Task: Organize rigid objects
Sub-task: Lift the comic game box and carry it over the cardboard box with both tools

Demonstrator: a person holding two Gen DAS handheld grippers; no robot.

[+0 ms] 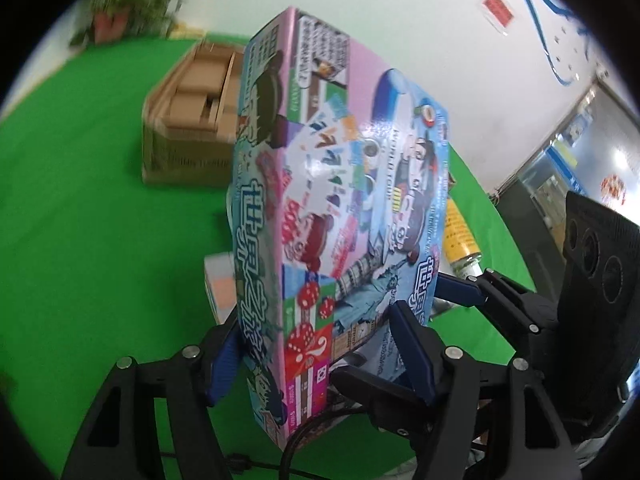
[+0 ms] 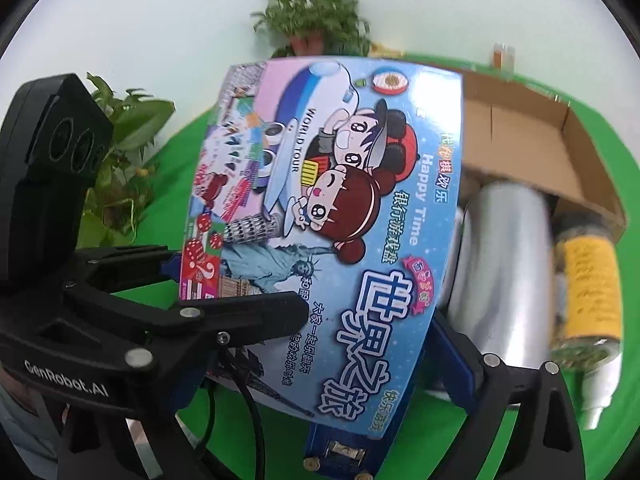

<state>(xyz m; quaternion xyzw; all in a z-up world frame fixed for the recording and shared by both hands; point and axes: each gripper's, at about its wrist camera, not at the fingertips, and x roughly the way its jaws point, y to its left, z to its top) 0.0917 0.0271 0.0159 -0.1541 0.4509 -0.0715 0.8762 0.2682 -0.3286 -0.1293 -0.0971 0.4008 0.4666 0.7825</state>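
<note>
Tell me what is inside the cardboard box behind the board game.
The left wrist view shows brown cardboard blocks or dividers inside the cardboard box. The board game box covers its right part, so the contents there cannot be seen.

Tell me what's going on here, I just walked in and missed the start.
A person with a claw in each hand is tidying things on a green table. The left claw grips the narrow edges of a colourful game box, lifted off the table. The right claw stands around its wide face; contact unclear. A cardboard box sits behind.

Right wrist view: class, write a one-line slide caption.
Both tools hold a colourful board game box above the green table, cardboard box behind.
</note>
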